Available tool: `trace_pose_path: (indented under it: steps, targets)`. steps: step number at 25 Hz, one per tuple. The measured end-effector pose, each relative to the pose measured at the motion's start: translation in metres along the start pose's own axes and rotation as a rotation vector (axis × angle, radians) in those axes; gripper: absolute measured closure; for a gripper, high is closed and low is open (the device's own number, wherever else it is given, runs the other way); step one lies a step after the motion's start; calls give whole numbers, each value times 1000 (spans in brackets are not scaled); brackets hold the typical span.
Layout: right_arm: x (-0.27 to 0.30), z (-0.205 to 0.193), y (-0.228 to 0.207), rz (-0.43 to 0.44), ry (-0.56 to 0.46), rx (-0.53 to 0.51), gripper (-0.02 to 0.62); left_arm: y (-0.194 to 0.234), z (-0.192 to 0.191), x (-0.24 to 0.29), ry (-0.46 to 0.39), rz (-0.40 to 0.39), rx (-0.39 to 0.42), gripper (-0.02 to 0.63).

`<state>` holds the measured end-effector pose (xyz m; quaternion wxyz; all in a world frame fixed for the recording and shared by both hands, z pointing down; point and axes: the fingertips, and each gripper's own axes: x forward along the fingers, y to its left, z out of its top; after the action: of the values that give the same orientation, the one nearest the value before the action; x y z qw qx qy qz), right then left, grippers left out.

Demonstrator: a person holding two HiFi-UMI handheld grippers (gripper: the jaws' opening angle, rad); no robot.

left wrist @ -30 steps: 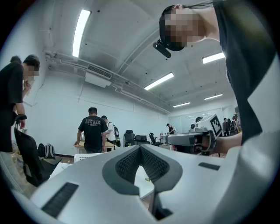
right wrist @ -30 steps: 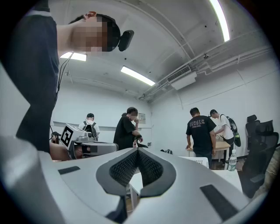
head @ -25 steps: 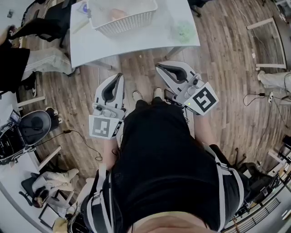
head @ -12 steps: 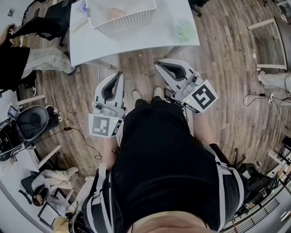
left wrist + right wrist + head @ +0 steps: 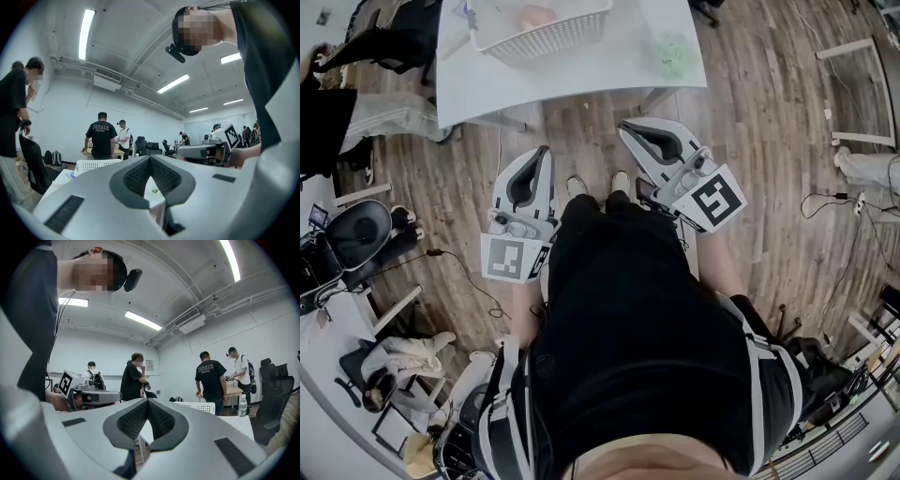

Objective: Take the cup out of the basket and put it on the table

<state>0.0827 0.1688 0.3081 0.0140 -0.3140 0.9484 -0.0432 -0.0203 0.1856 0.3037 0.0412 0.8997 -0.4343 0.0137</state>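
Note:
A white mesh basket stands on the white table at the top of the head view. A pale pink cup lies inside it, cut off by the frame edge. Both grippers are held close to the person's body over the wooden floor, short of the table's near edge. My left gripper is shut and empty, and so is my right gripper. In the left gripper view the basket shows beyond the closed jaws. In the right gripper view the basket is also ahead.
A green crumpled item lies on the table's right part. A black office chair stands at the left and a wooden frame lies on the floor at the right. Several people stand around the room. A water bottle stands on the table.
The table and basket have slid a little upward and leftward in the head view. Both grippers keep their places in front of the body, still shut.

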Motion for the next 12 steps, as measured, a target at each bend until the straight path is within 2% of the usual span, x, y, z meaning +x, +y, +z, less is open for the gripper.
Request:
trace_pose_path:
  steps: [6,12]
  targets:
    - [-15,-9,-8,16,21,-4,577,-23,-6,8,12,5,-17,586]
    - [-10,-12,-10,29,22,1,577,-18,-7,10,18,21,-10,588]
